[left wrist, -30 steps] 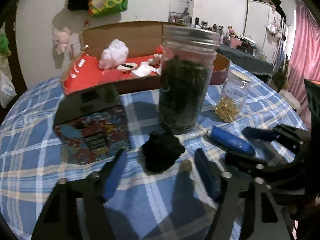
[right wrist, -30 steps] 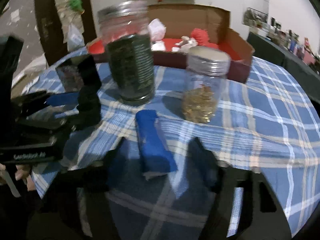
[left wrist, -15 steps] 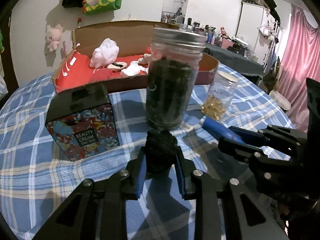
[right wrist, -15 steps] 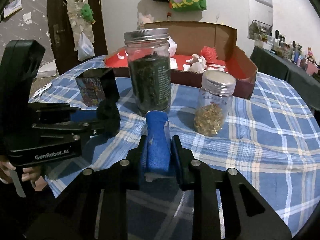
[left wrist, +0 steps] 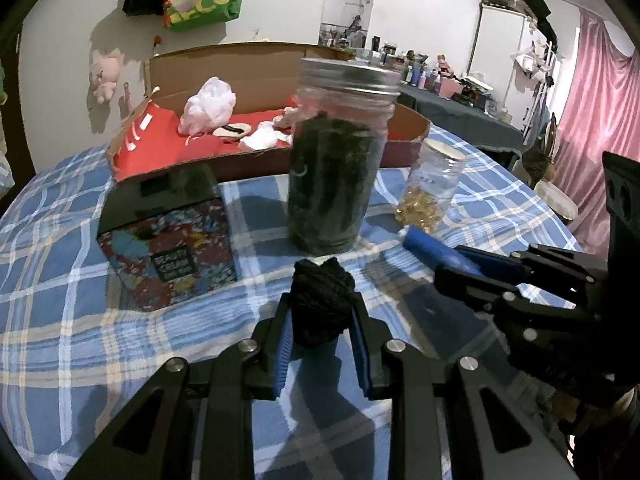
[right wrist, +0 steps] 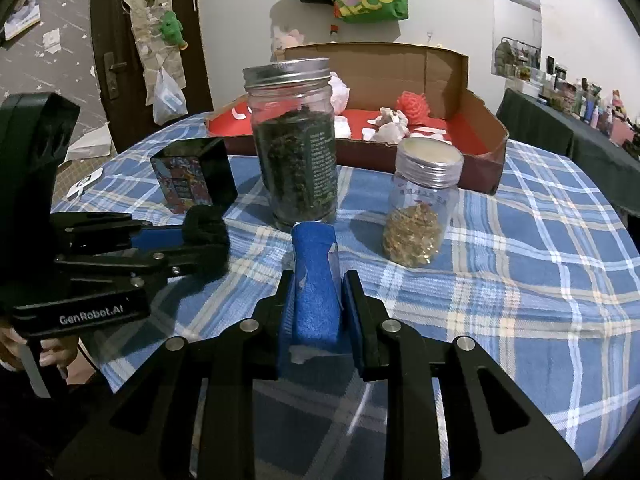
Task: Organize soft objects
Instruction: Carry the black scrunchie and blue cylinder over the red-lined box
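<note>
Currently the left gripper (left wrist: 322,322) pinches a black yarn ball (left wrist: 322,304) between its blue pads, the ball roundish with no clear long axis, held just above the blue plaid tablecloth (left wrist: 60,320) in front of the tall jar of dark leaves (left wrist: 338,156). The right gripper (right wrist: 316,308) is clamped on a blue foam roll (right wrist: 314,276); the roll's long axis runs forward along the fingers, its far end pointing toward the tall jar and flaring slightly past the fingertips. Just right of the roll stands a small jar of golden bits (right wrist: 422,204). Left of the tall jar sits a printed box with a black lid (left wrist: 168,228). Behind the jars lies an open cardboard box (left wrist: 248,76) with a red lining, holding a white puff (left wrist: 208,104) and a red puff (right wrist: 414,106).
</note>
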Demonstrator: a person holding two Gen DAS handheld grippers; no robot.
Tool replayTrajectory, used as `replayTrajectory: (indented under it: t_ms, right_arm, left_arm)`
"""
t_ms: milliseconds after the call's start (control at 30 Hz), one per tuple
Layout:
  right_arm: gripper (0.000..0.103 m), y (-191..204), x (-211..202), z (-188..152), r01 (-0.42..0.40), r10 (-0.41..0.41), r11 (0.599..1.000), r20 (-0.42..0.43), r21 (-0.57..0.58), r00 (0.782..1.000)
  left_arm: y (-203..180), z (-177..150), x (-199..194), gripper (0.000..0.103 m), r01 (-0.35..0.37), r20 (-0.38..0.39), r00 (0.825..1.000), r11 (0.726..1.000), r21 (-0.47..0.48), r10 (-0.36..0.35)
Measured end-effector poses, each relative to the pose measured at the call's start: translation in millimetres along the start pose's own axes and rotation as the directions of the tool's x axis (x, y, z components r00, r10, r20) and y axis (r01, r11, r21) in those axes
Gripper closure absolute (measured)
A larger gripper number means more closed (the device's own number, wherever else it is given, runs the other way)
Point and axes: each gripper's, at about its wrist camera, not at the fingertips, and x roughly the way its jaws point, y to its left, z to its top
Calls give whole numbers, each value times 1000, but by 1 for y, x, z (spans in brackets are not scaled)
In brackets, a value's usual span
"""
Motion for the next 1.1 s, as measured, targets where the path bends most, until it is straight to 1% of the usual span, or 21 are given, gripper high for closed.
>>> replayTrajectory:
  t_ms: [100, 533, 733, 867, 967, 1100]
  right_arm:
    - [80, -6, -2, -3, 4, -4, 1000, -7, 16, 1000]
    - [80, -39, -15, -16, 67, -64, 995, -35, 76, 997]
    - [80, -54, -18, -16, 107, -103, 990, -46, 90, 994]
    - [80, -68, -15, -13, 121, -115, 988, -67, 100, 991]
    - [80, -80, -9, -7, 123, -114, 988, -86, 98, 990]
    - [80, -94, 1, 7, 89, -79, 991, -99, 100, 992]
  left_arm:
    - [8, -3, -4, 75, -11, -4, 1000, 1000, -21, 11]
    - [52, -15, -23, 75, -83, -10, 997, 991, -106, 83]
    - [77, -16, -32, 75, -137, -12, 991, 980, -143, 137]
    - [99, -14, -28, 75, -174, -39, 985, 972, -158, 169]
    - [114, -9, -22, 75, -173, -60, 984, 972, -157, 165]
    - [127, 4, -17, 75, -152, -61, 987, 981, -122, 146]
